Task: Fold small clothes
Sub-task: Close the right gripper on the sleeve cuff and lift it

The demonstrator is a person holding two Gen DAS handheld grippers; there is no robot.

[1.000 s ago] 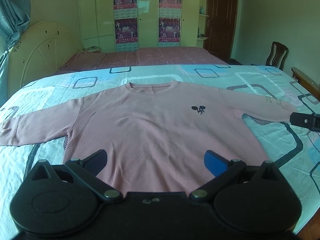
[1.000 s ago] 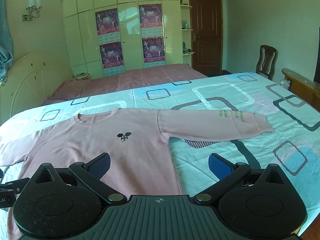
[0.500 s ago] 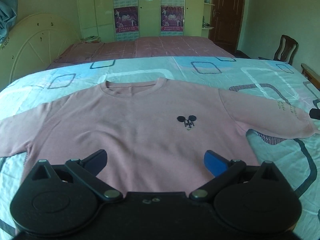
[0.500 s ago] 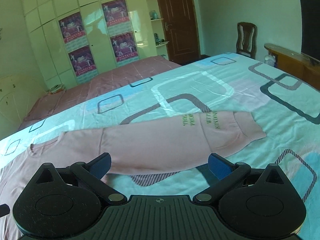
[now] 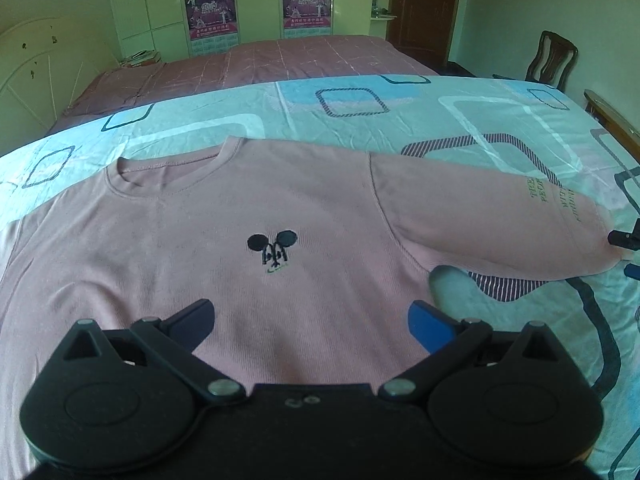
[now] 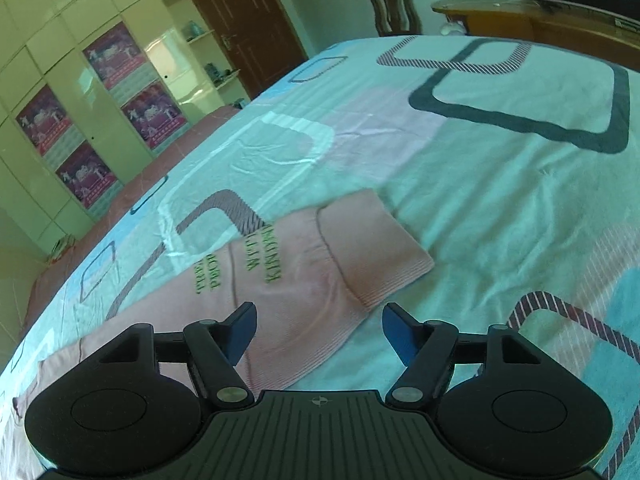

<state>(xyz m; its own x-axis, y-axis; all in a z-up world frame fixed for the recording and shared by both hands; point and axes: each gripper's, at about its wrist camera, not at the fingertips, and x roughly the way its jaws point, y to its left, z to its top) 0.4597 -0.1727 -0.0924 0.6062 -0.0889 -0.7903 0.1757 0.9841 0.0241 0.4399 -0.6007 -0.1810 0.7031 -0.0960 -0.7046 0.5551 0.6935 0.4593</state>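
Two grippers, both spread, empty. Left gripper (image 5: 311, 322) over pink shirt (image 5: 248, 264), spread flat on bedsheet (image 5: 500, 120), mid-frame. Right gripper (image 6: 319, 330) straddles sleeve cuff (image 6: 372, 256), lower centre; contact unclear.

Home bedroom: bed (image 5: 460, 136), headboard (image 5: 28, 76), wardrobe (image 5: 256, 0), door (image 5: 424, 4).
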